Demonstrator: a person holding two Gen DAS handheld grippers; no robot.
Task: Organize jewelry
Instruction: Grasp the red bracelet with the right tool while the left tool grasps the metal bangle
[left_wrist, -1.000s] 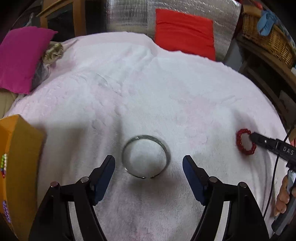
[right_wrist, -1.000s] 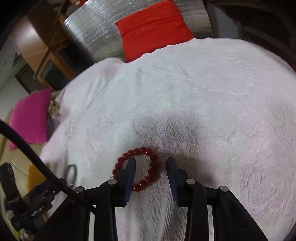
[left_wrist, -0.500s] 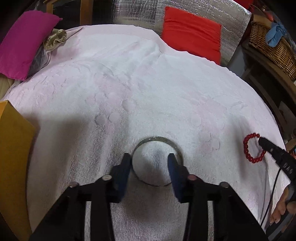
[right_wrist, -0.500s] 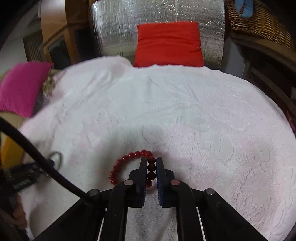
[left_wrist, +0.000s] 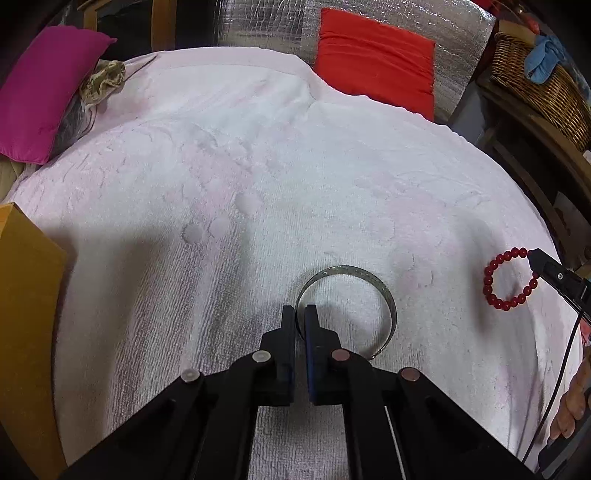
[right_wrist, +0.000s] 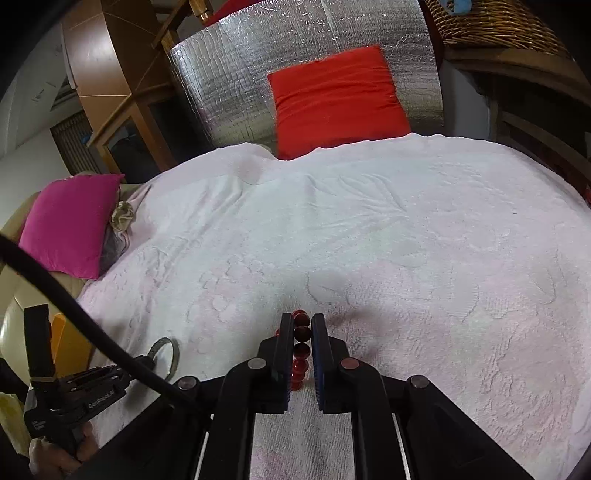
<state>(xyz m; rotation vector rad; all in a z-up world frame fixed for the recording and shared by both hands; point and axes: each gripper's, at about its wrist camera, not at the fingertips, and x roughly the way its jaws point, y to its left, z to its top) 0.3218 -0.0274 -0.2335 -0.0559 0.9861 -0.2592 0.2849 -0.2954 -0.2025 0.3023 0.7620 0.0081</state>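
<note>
Thin metal bangle and red bead bracelet, both gripped.

Pale pink towel-covered bed; metal bangle on it; magenta cushion at edge.

The left gripper points steeply down and its fingers have just been closing; now they stand nearly together and pinch the thin band of the bangle between them. The right gripper also points down, with its fingers pressed on the red beads of the bracelet, which hangs clear of the bed in the left view. A bare hand holds the left gripper from below, and some fingertips of the other hand show at the edge of the left view.
</note>
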